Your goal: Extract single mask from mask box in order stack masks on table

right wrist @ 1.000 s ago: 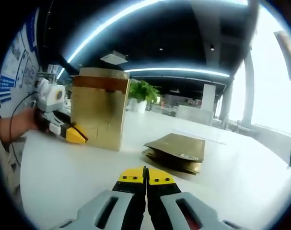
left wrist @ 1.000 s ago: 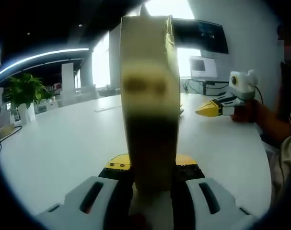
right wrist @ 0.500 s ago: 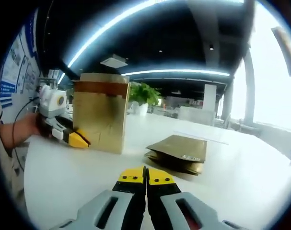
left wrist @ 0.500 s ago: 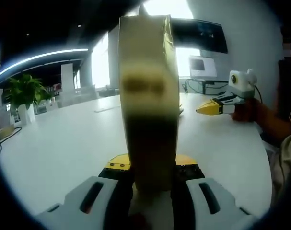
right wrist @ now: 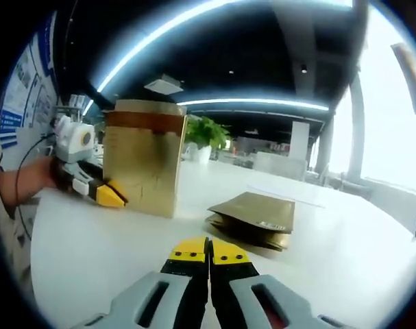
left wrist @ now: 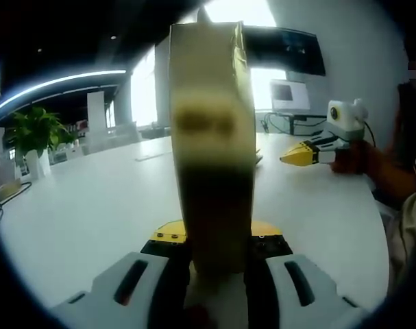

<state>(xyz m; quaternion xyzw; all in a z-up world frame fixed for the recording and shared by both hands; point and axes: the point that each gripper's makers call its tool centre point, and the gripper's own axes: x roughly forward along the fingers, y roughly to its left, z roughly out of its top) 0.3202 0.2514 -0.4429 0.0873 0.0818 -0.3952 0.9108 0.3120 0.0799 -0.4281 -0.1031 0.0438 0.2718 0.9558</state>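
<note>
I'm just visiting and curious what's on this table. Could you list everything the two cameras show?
Tall gold cardboard mask box: one, gold with a brown band, standing upright on the table, clamped by the left gripper.
Flat gold mask packets: a small stack, gold, lying on the table beside the box.
Round white table: one, white.
Potted green plant: one, green, far table edge.
Dark wall screen: one, black.
Left gripper: yellow-tipped, shut on the box.
Right gripper: yellow-tipped, shut, empty.

A white table (right wrist: pixel 331 240) is carrying an upright gold mask box (right wrist: pixel 142 161) and a stack of gold mask packets (right wrist: pixel 252 218).
</note>
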